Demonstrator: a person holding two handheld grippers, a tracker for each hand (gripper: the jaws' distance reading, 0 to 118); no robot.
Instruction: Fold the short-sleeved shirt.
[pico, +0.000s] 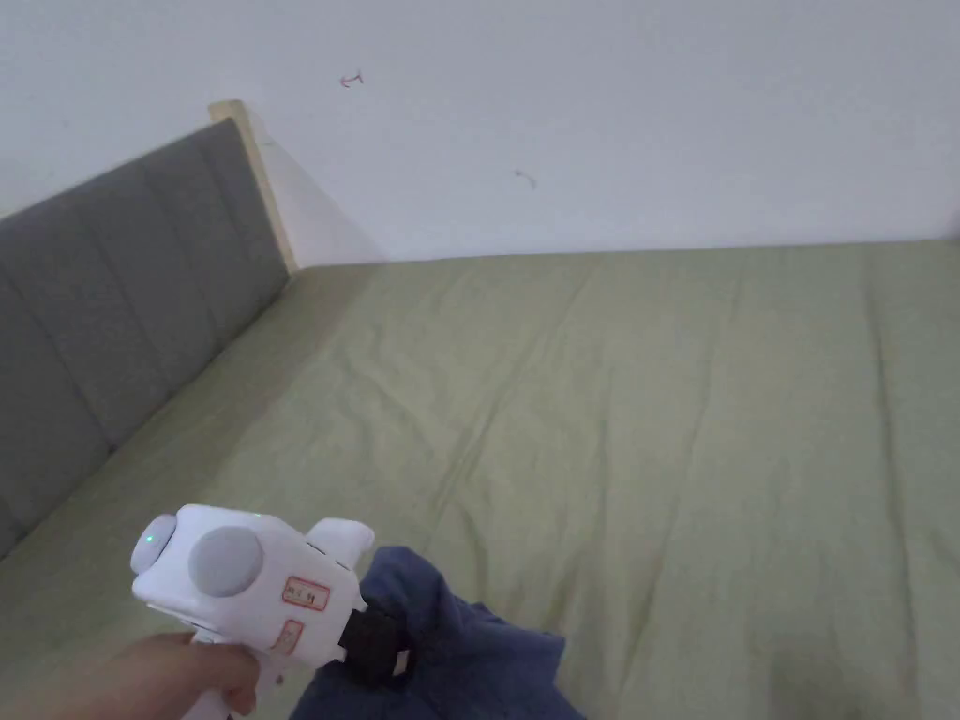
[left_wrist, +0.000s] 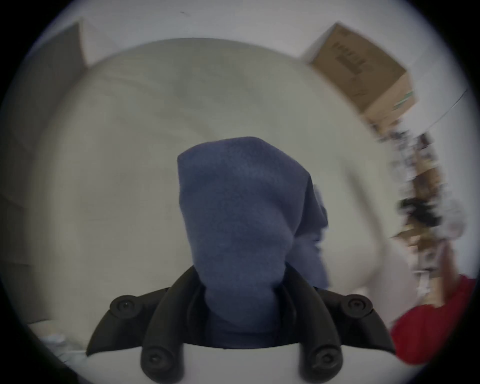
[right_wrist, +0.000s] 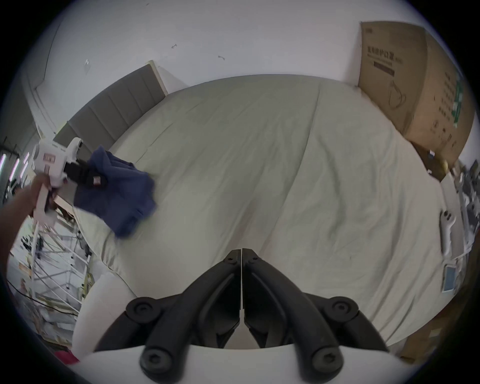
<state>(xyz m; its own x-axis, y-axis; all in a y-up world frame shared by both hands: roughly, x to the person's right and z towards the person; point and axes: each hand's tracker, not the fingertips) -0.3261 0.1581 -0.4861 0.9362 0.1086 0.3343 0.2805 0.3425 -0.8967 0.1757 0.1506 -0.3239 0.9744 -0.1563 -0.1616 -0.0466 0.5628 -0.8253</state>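
The blue shirt (pico: 450, 647) is bunched up and hangs from the left tongs (pico: 389, 647), with both jaws pressed on a fold of it. In the left gripper view the cloth (left_wrist: 239, 220) rises out between the two black jaws and hides their tips. In the right gripper view the shirt (right_wrist: 117, 189) hangs in front of the left tongs (right_wrist: 89, 176), over the near left corner of the bed; I cannot tell if its lower edge touches the sheet. A hand (pico: 178, 670) holds the white handle of the left tongs. The right tongs (right_wrist: 241, 253) are closed together, with nothing between the jaws, well apart from the shirt. Under both tongs lies the green sheet (pico: 656, 422) of the bed, with the grey headboard (pico: 122, 309) to the left of the left tongs. A cardboard box (right_wrist: 415, 85) stands far beyond the right tongs, at the right.
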